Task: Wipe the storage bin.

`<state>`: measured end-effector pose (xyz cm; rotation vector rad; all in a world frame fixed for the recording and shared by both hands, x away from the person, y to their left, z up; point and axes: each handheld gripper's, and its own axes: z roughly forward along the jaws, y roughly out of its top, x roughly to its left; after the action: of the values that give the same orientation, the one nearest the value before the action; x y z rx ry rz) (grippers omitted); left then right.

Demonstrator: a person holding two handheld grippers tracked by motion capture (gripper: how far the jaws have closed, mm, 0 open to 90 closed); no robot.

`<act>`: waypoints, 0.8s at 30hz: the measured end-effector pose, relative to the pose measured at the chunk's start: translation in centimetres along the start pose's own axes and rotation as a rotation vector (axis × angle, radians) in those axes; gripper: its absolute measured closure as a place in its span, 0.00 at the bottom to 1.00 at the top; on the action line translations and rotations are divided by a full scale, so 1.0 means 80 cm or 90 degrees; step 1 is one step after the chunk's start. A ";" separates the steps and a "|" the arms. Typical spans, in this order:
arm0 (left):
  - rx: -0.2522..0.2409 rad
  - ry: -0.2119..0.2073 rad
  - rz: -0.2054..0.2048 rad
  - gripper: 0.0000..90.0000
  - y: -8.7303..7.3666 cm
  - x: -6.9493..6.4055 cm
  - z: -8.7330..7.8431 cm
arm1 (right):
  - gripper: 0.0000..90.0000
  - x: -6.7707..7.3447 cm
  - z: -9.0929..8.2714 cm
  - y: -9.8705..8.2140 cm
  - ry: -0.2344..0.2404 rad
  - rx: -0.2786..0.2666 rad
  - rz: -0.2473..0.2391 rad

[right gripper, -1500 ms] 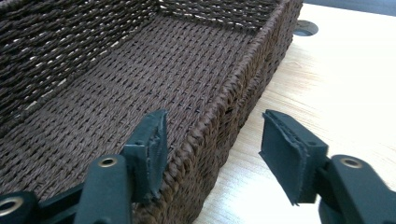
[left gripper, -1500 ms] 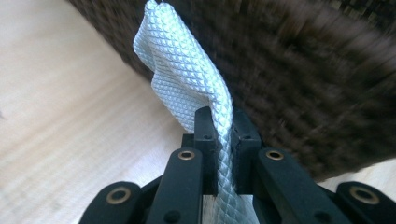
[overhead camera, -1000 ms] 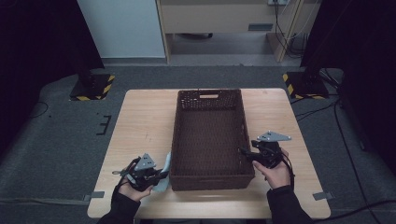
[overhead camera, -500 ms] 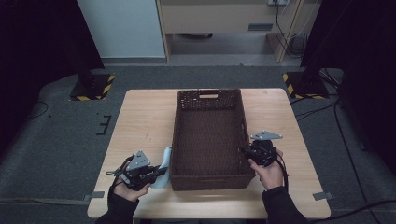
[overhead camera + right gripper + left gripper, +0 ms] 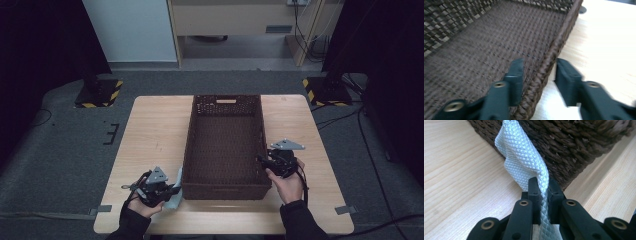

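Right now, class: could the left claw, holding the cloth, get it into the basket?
Probably yes. The left claw is shut on the cloth right beside the basket, at its near left corner; the basket's top is open, so it only needs lifting over the wall.

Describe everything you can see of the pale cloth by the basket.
The cloth is pale blue-white with a quilted diamond weave, thin and soft-looking. It is bunched and folded, pinched between the shut jaws of the left tool. It rises against the basket's woven outer wall near the front left corner, above the wooden table.
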<state>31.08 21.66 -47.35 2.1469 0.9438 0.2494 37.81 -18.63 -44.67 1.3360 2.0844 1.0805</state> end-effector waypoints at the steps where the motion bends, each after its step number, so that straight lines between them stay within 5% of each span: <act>1: -0.013 0.000 0.002 0.93 0.003 0.000 -0.005 | 0.55 -0.002 -0.004 0.001 0.006 -0.013 0.000; 4: -0.053 0.001 0.004 0.93 0.012 -0.004 -0.020 | 0.49 -0.008 -0.013 0.002 0.019 -0.041 -0.001; 9: -0.073 0.004 0.009 0.93 0.018 -0.007 -0.033 | 0.43 -0.018 -0.020 -0.002 0.025 -0.050 -0.001; 14: -0.060 0.020 -0.011 0.93 0.009 -0.008 -0.031 | 0.38 -0.025 -0.025 -0.007 0.047 -0.062 -0.010; 20: -0.009 0.040 -0.059 0.93 -0.022 -0.016 -0.009 | 0.35 -0.028 -0.023 -0.022 0.086 -0.069 -0.002; 24: -0.011 0.036 -0.045 0.93 -0.020 -0.020 -0.009 | 0.35 -0.025 -0.022 -0.022 0.082 -0.068 -0.011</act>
<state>28.72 21.66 -47.81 2.0953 1.0449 0.2835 36.49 -21.48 -45.10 1.2246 2.0925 1.2829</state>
